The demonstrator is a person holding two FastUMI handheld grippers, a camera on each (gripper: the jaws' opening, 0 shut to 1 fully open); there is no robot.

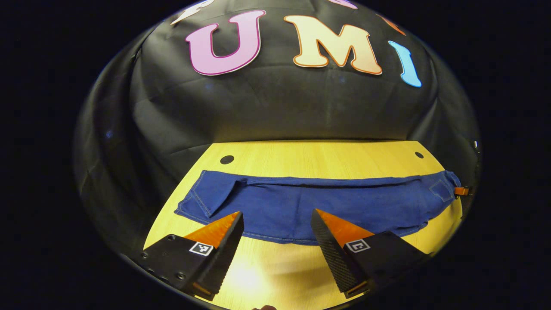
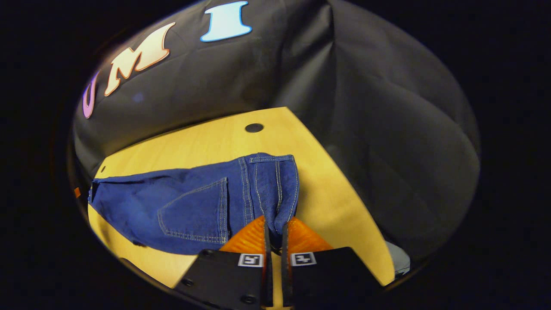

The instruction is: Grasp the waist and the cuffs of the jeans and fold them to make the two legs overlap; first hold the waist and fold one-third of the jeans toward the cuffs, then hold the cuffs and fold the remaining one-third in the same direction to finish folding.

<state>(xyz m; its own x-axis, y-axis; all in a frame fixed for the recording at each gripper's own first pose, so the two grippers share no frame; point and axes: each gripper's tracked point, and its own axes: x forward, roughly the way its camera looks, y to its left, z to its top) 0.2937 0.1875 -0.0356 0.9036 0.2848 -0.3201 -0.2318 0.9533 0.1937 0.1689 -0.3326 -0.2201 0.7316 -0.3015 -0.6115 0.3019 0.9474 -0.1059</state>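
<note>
The blue jeans (image 1: 301, 206) lie in one long strip across the yellow table (image 1: 310, 157), cuffs (image 1: 206, 196) at the left and waist (image 1: 443, 185) at the right. In the left gripper view my left gripper (image 1: 277, 213) hangs open over the strip's near edge, closer to the cuff end, with nothing between its fingers. Part of my right gripper (image 1: 461, 190) shows at the waist end. In the right gripper view my right gripper (image 2: 274, 230) is shut on the waistband (image 2: 271, 189), which bunches up between the fingers. A back pocket (image 2: 193, 211) faces up beside it.
The table has round dark holes near its far corners (image 1: 227, 159) (image 1: 419, 154) (image 2: 254, 127). The black cloth wall stands right behind the far edge. Bare wood (image 1: 267, 275) lies in front of the jeans, and the table's right edge (image 2: 344, 172) is close to the waist.
</note>
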